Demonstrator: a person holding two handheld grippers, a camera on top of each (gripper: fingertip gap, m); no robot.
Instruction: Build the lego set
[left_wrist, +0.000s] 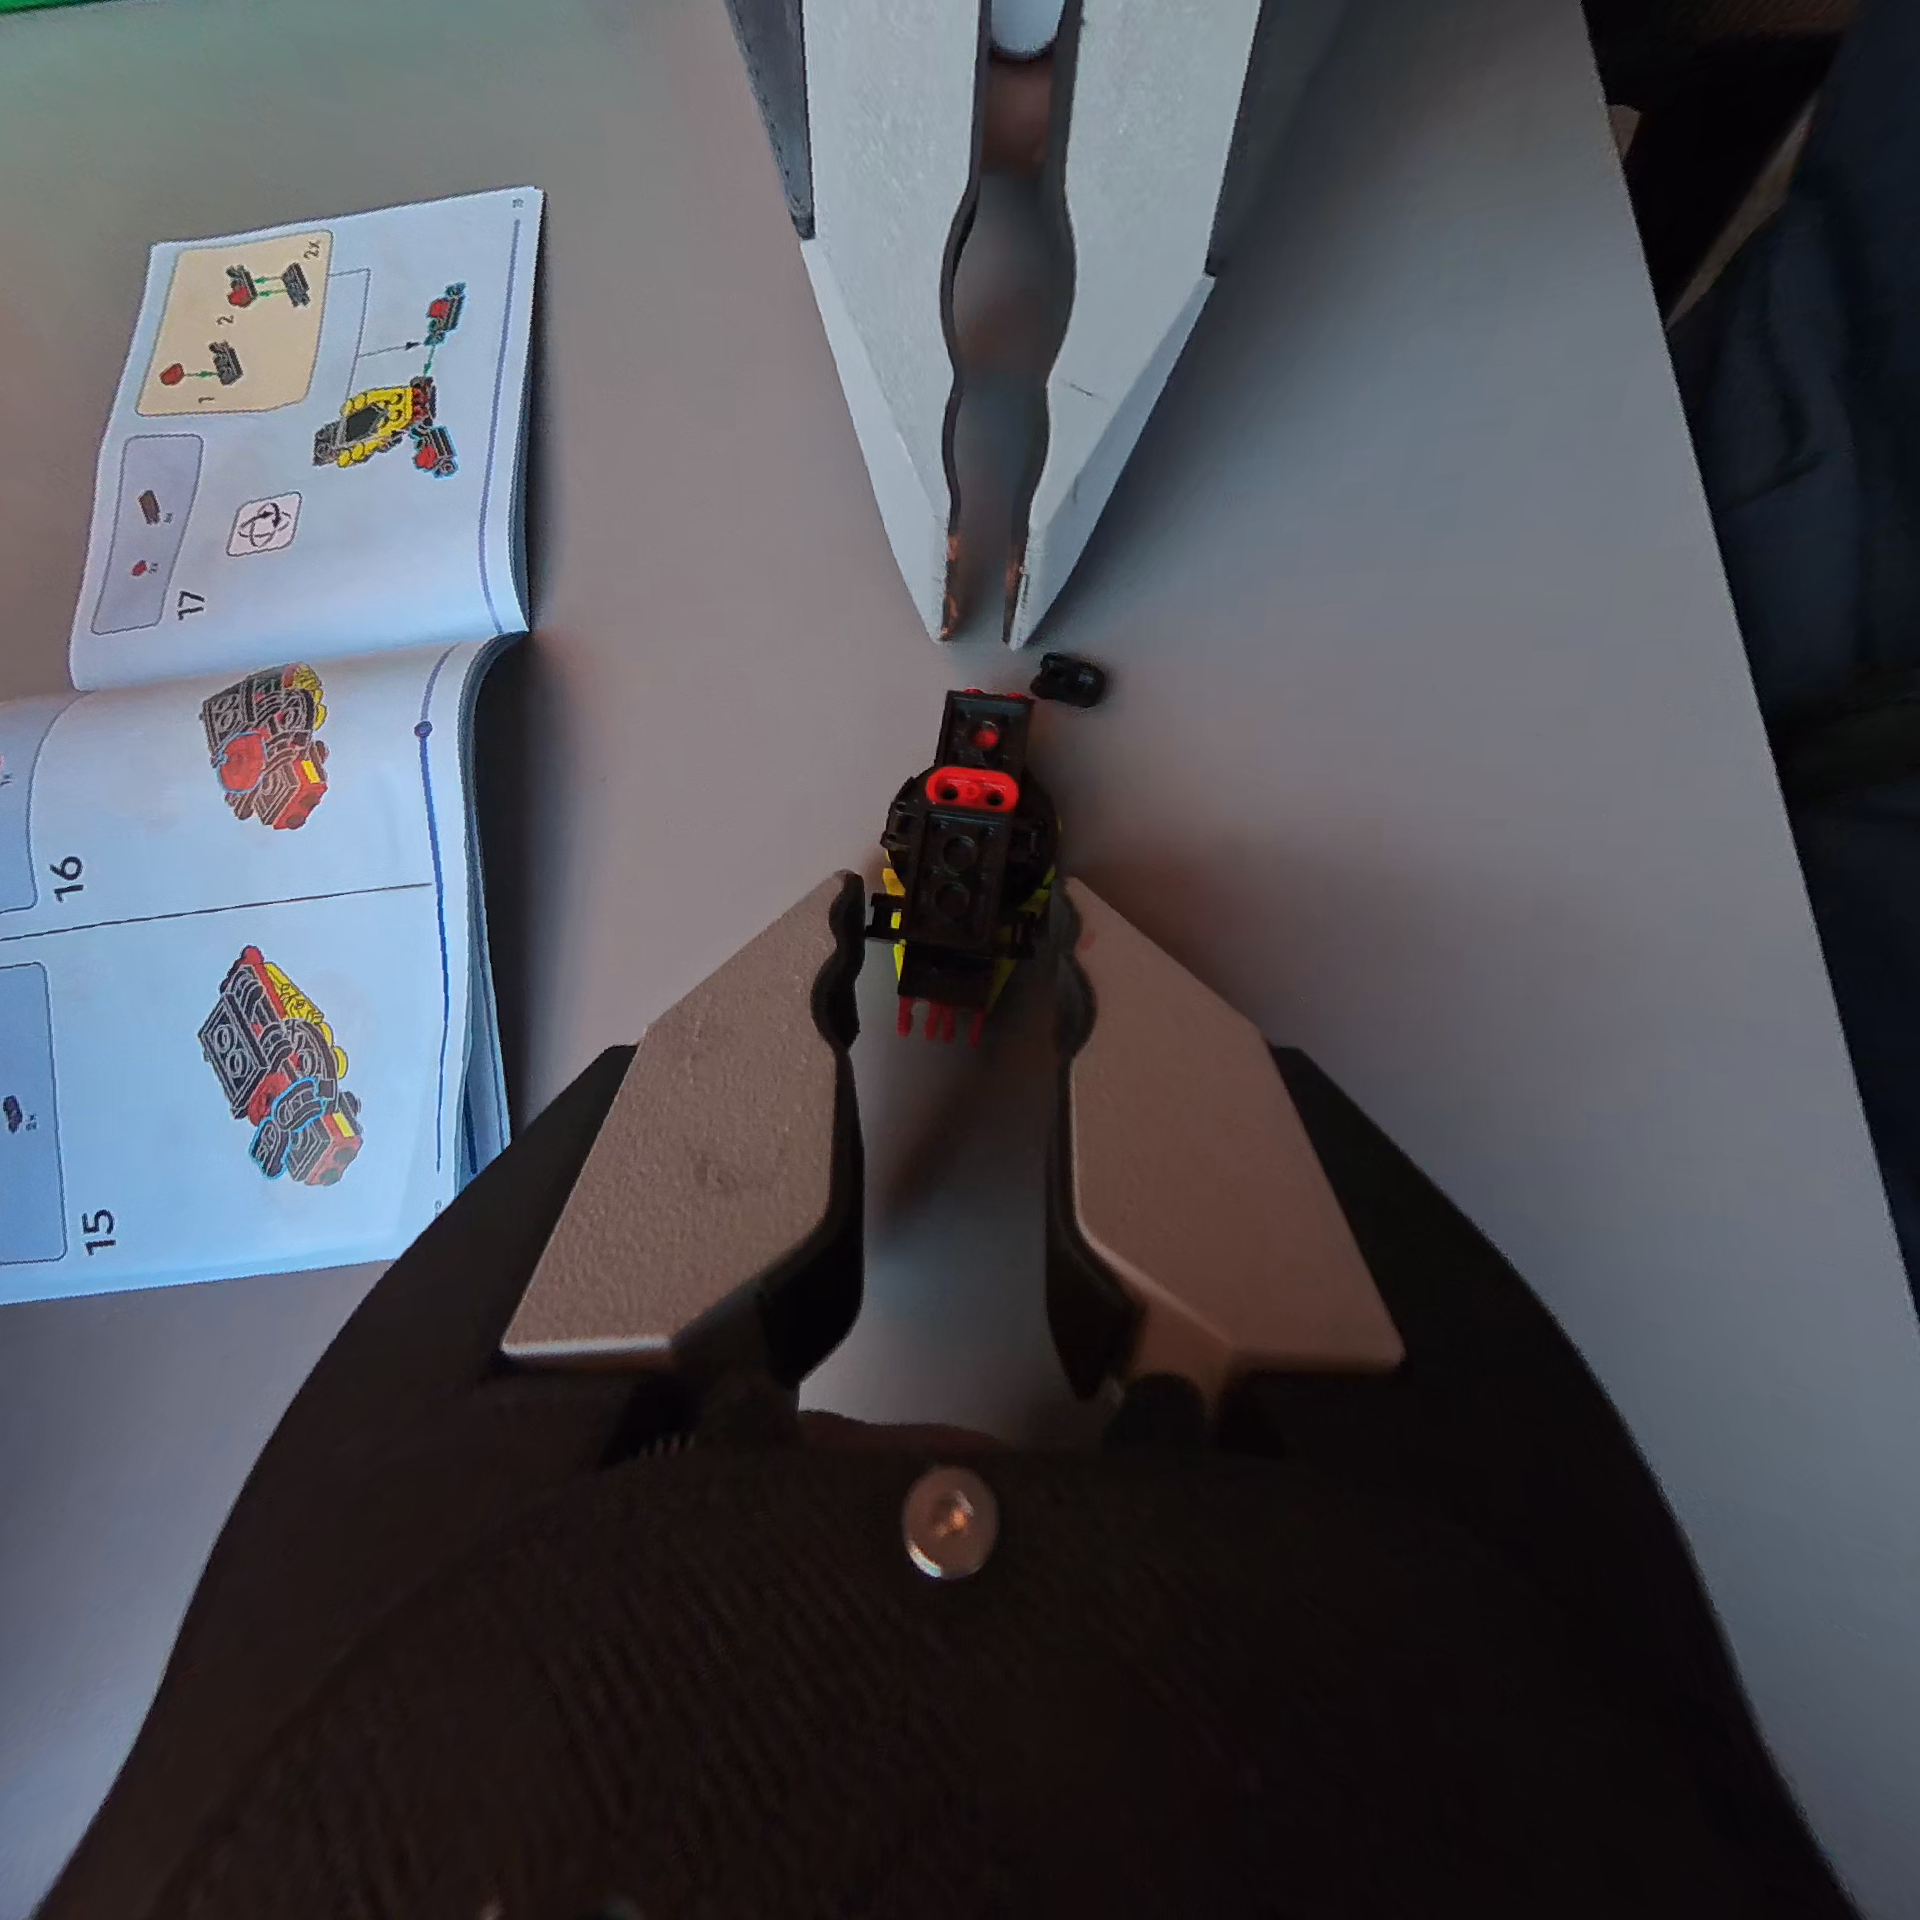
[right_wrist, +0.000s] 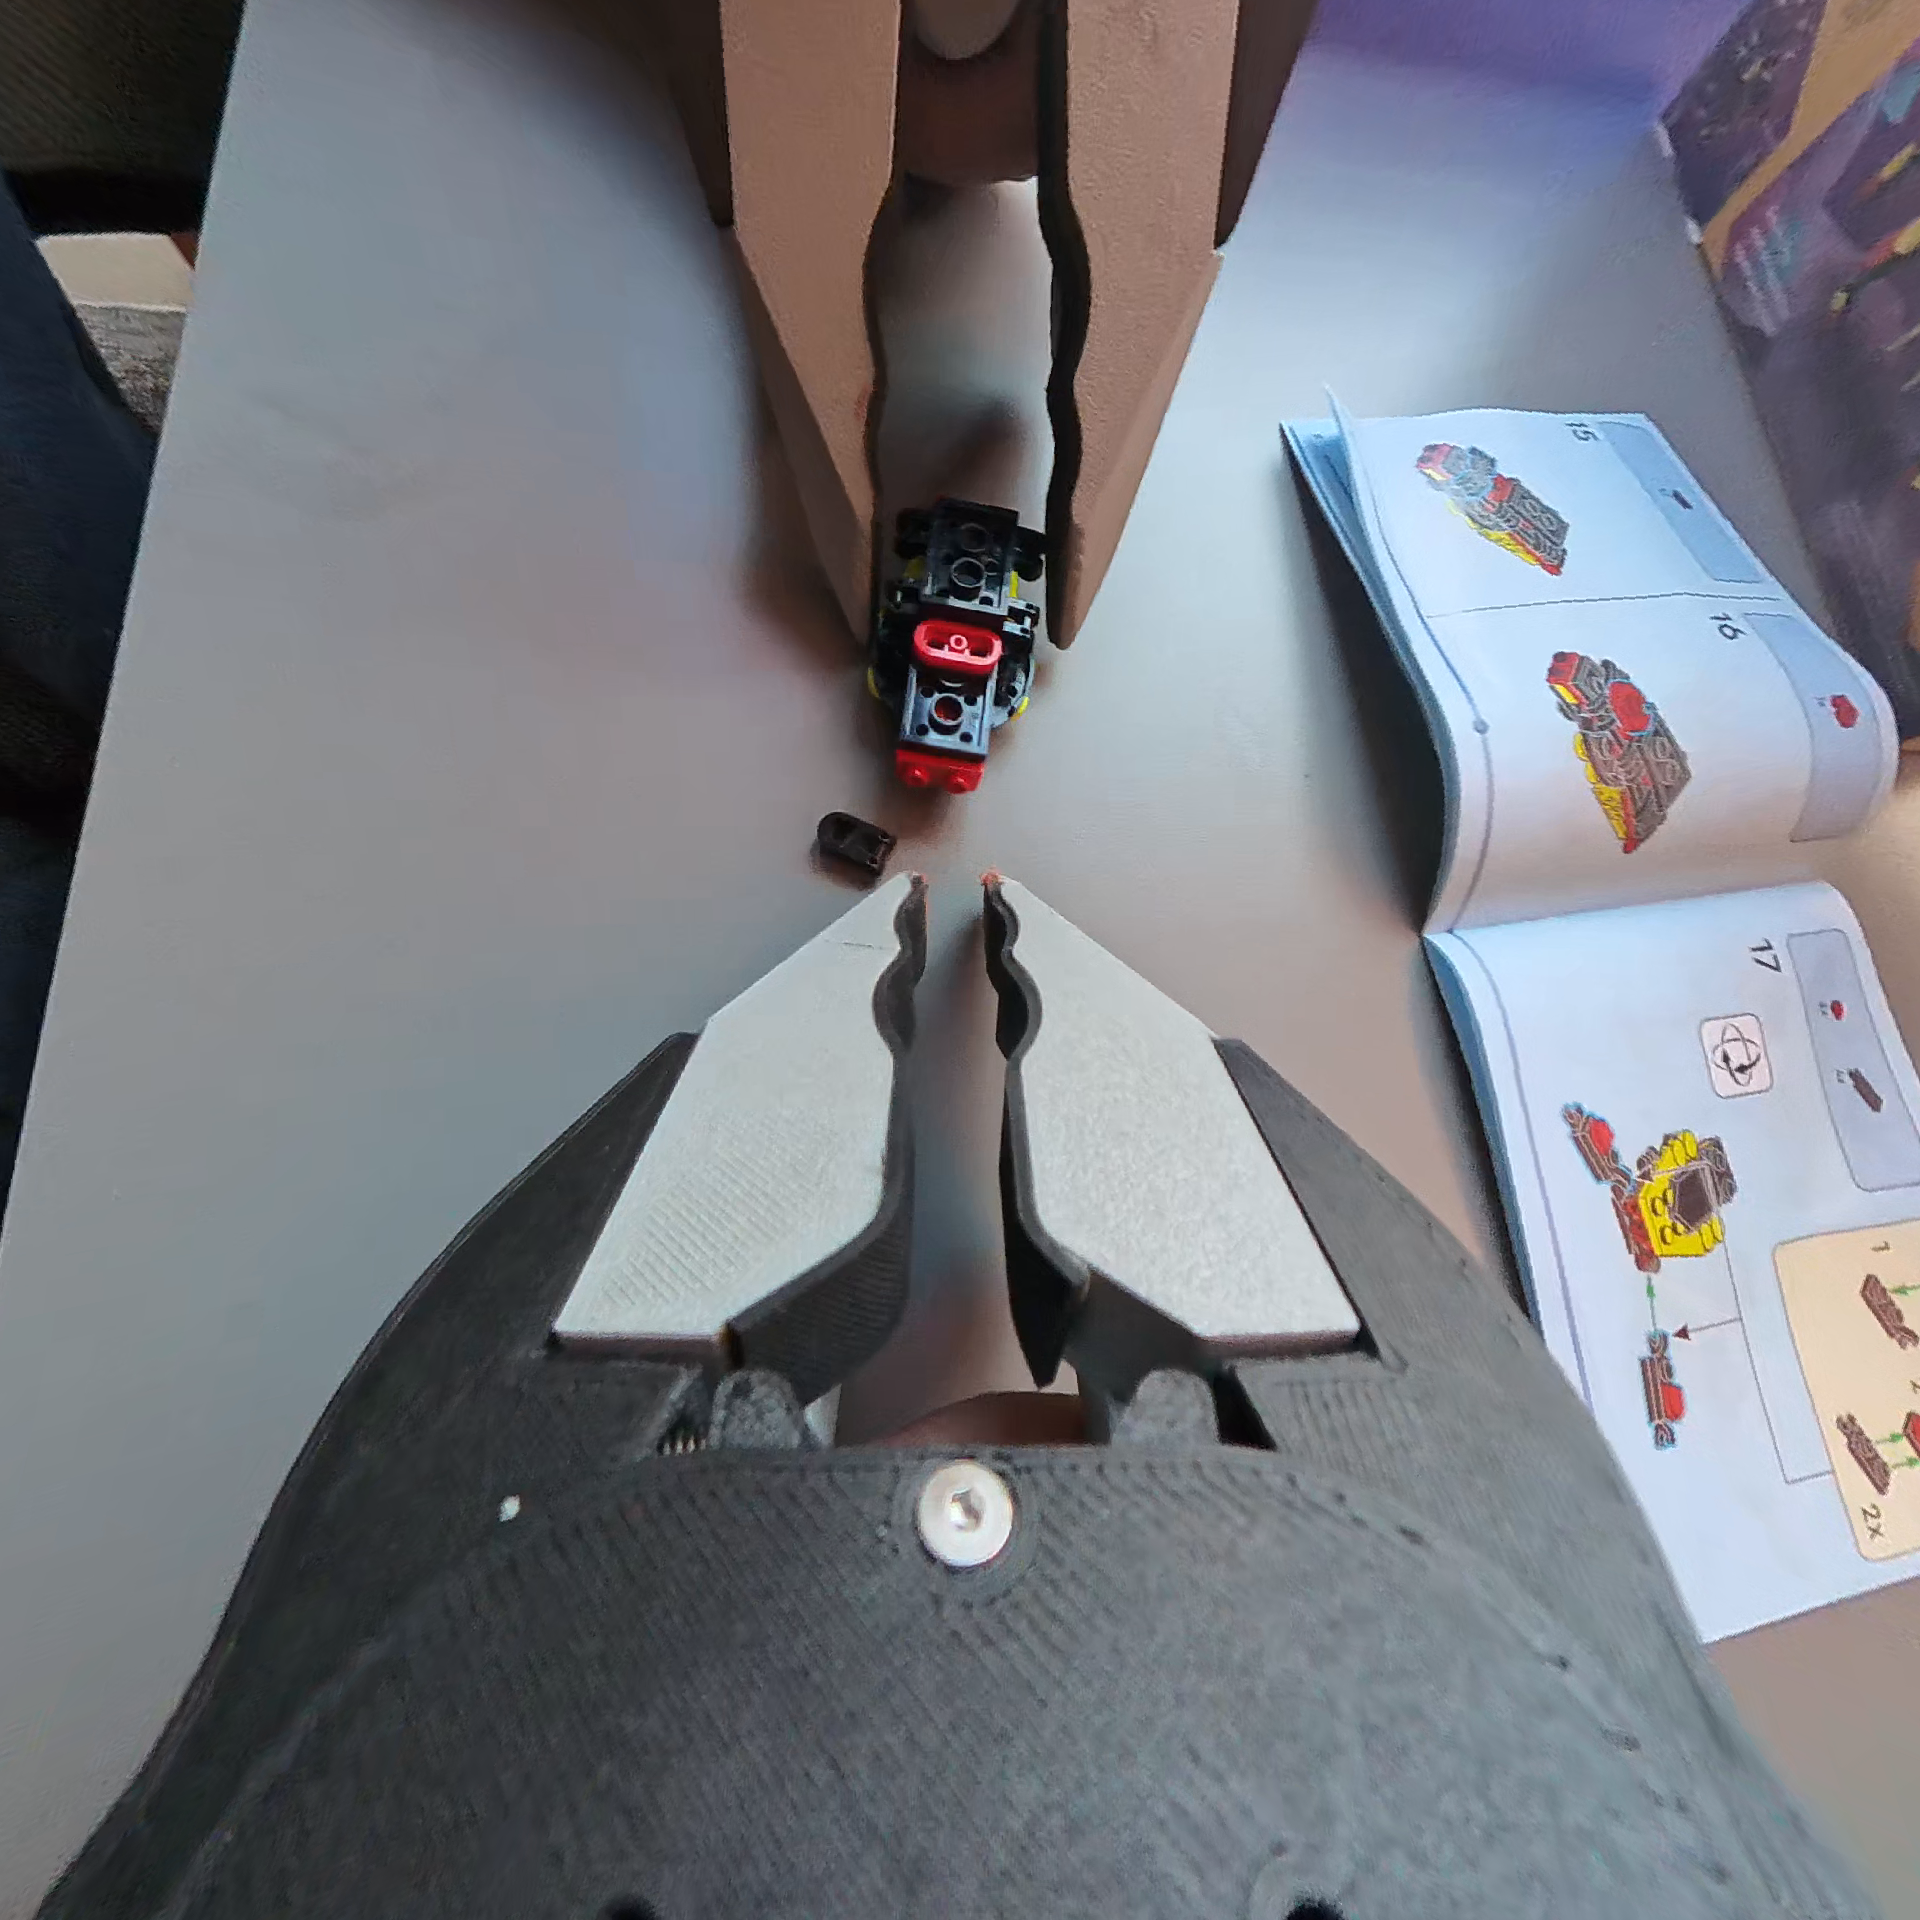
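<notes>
Grey table (left_wrist: 1351, 520), matte, lit unevenly, warmer toward the left gripper's side. Lego model (left_wrist: 966, 873), black with red and yellow parts, sits on the surface near the middle of the table's width; the left gripper (left_wrist: 956, 914) has its jaws spread to either side of the model's rear end, and whether the pads touch it cannot be told. Right gripper (right_wrist: 951, 881) faces it from the opposite side, jaws nearly together with a narrow gap and nothing between them, tips just short of the model's red end. Small black piece (right_wrist: 854, 837) lies loose on the surface just beside those tips. Open instruction booklet (left_wrist: 291, 727) lies flat toward one long edge of the table. Printed box (right_wrist: 1808, 208) stands past the booklet at the far corner. Dark fabric (left_wrist: 1808, 520) shows beyond the opposite long edge.
</notes>
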